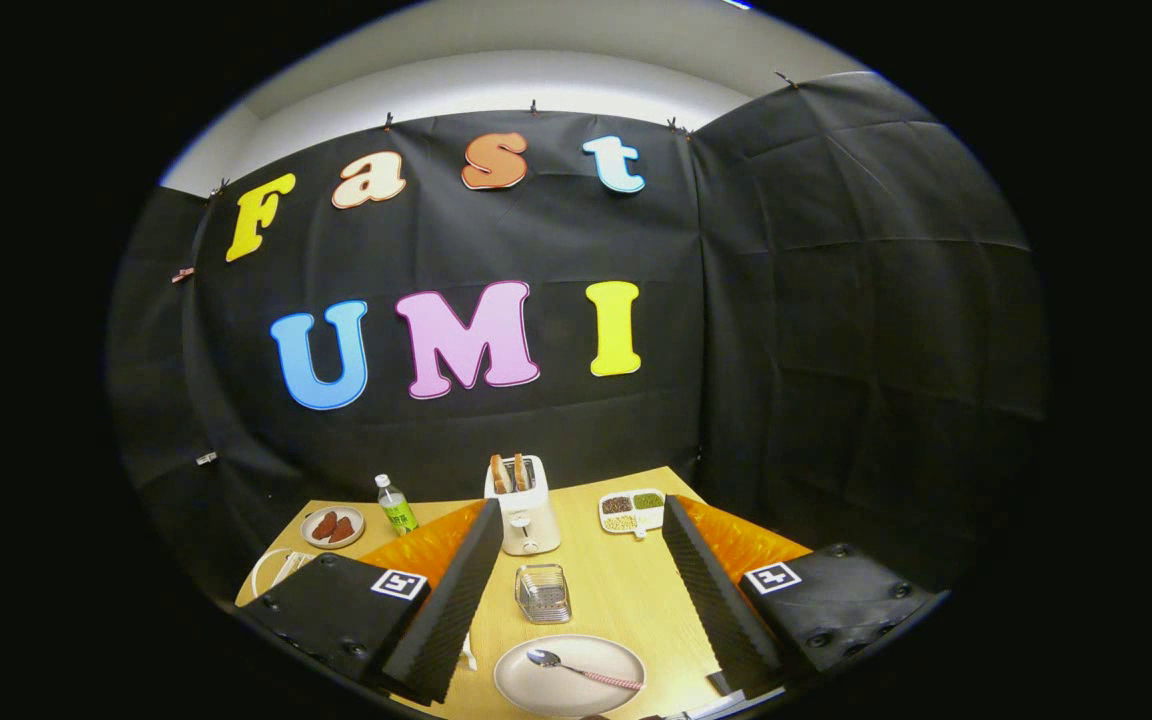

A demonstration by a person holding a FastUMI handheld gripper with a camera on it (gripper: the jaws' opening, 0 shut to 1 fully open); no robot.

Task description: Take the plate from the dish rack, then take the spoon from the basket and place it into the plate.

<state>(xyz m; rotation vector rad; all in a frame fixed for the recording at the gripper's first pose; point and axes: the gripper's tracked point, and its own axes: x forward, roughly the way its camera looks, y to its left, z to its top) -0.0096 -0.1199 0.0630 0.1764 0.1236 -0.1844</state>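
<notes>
Looking forward along the gripper (576, 620), its two fingers stand wide apart and hold nothing, with a broad stretch of the wooden table (626, 590) bare between them. Between the fingers, at their near end, lies the plate (561, 690), pale and oval, flat on the table. The spoon (576, 669) rests in the plate, its bowl toward the left finger and its striped handle running toward the right finger. Just ahead of the plate, also between the fingers, stands the basket (542, 592), a small wire one; I cannot tell whether anything is inside it. Beyond the basket, near the fingertips, stands a toaster (523, 505) with slices of bread sticking up from its slots. To the right of the toaster, beside the tip of the right finger, lies a divided tray (632, 511) holding grains of different colours. Out past the left finger stand a green-labelled bottle (395, 503) and a small dish (333, 526) of reddish-brown pieces. Outside the left finger, partly hidden by it, sits the dish rack (279, 570), a white wire frame.
</notes>
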